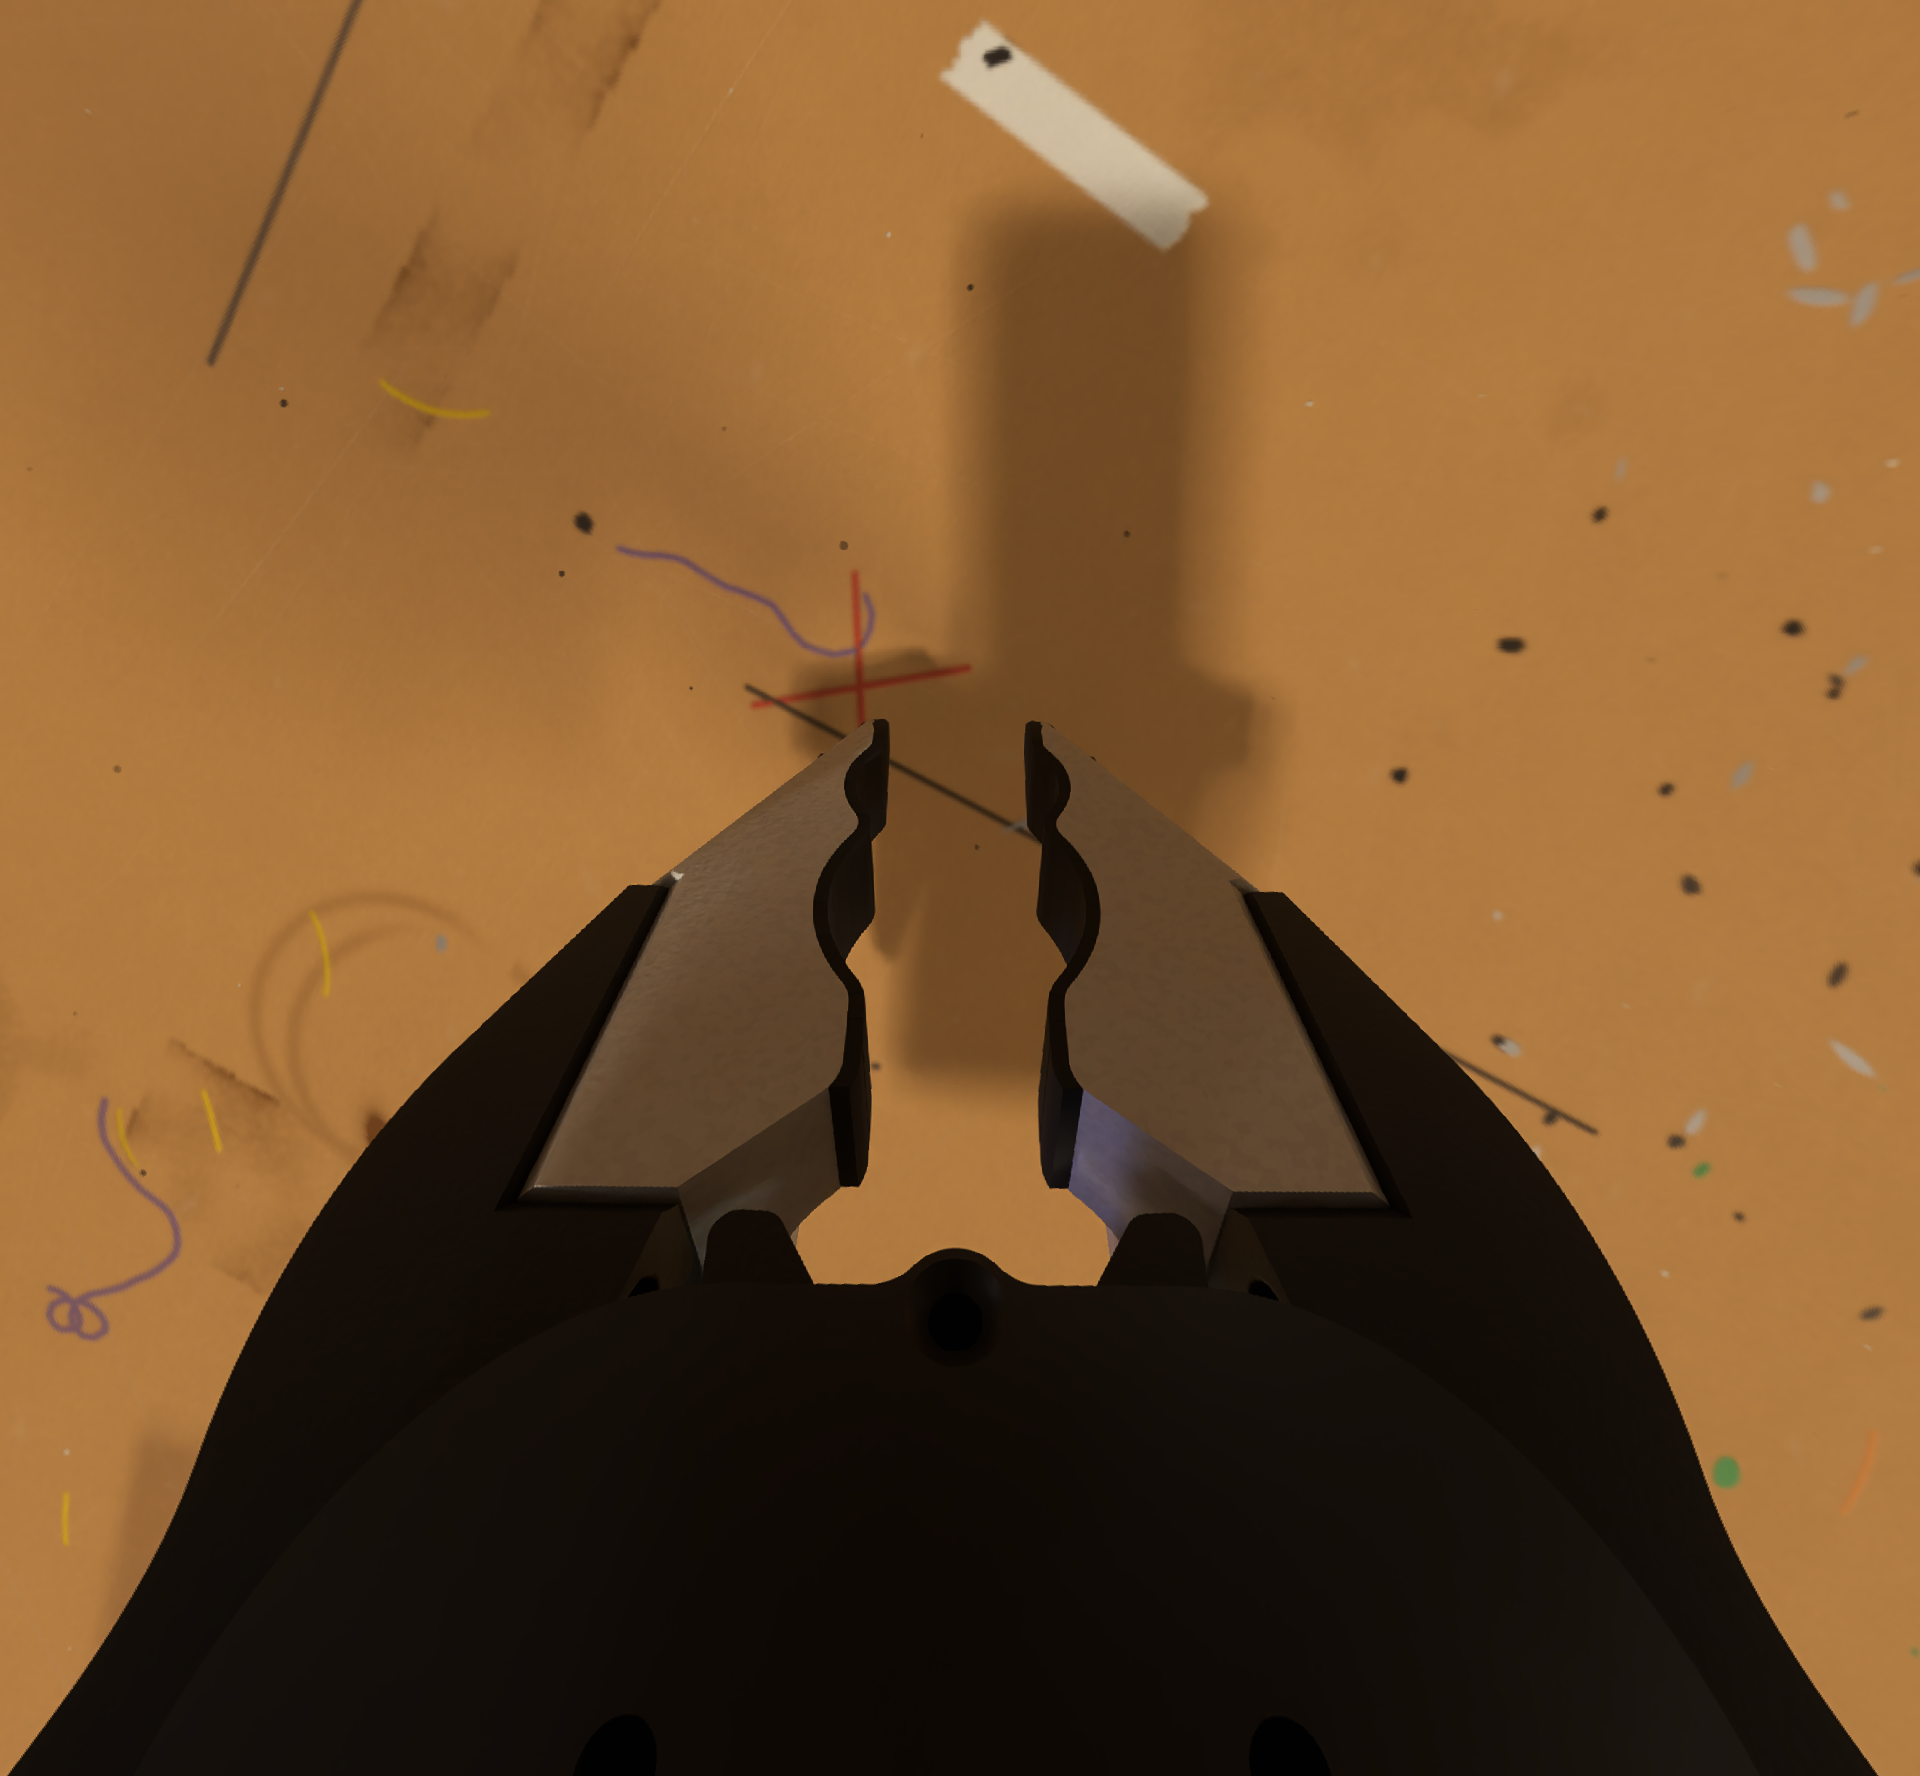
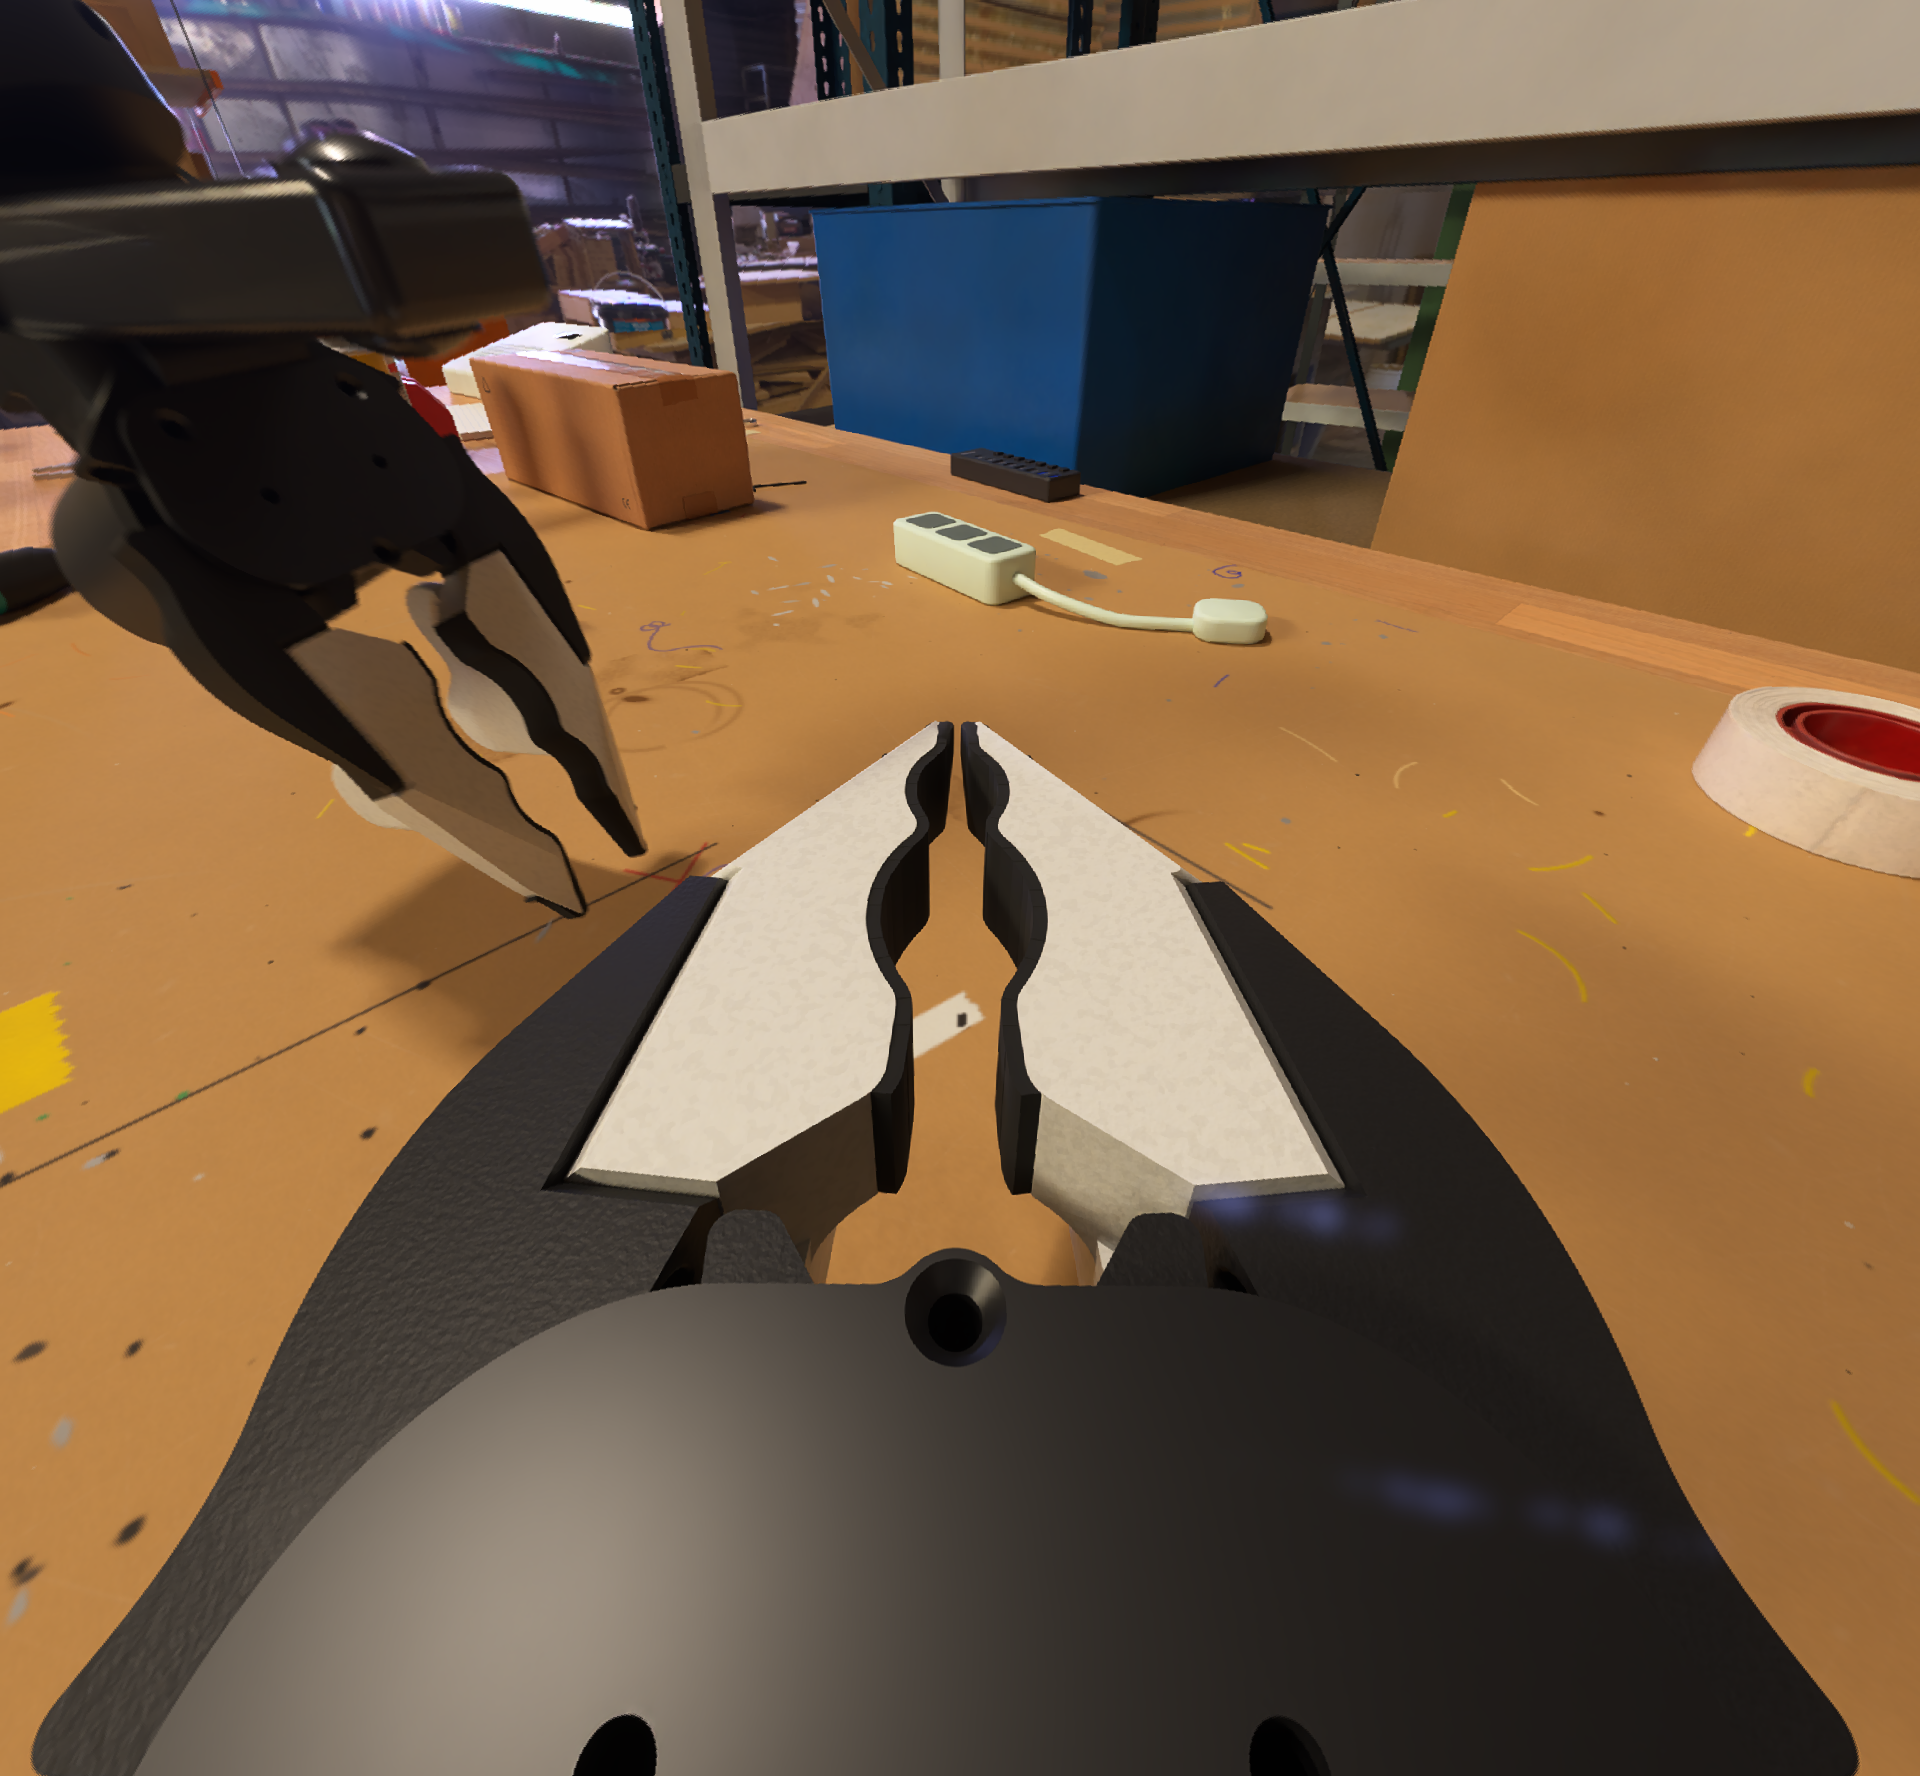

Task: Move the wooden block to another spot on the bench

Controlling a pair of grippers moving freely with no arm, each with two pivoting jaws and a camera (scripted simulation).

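No wooden block shows in either view. My left gripper point(image 1: 956, 734) is open and empty and points down at the orange bench top point(image 1: 1455, 479), its tips just above a red cross mark point(image 1: 860, 677). A strip of pale tape point(image 1: 1075, 134) lies farther ahead. In the right wrist view the left gripper point(image 2: 605, 876) hangs at the left with its tips close to the bench. My right gripper point(image 2: 956, 729) is shut with nothing between its fingers, low over the bench. The pale tape strip point(image 2: 951, 1020) shows under it.
A cardboard box point(image 2: 613, 433), a blue bin point(image 2: 1060, 324), a black strip point(image 2: 1013, 474) and a white power strip with cord point(image 2: 961, 554) stand at the back. A roll of tape point(image 2: 1818, 776) lies at the right. A brown board point(image 2: 1662, 396) and shelving point(image 2: 1247, 95) rise behind.
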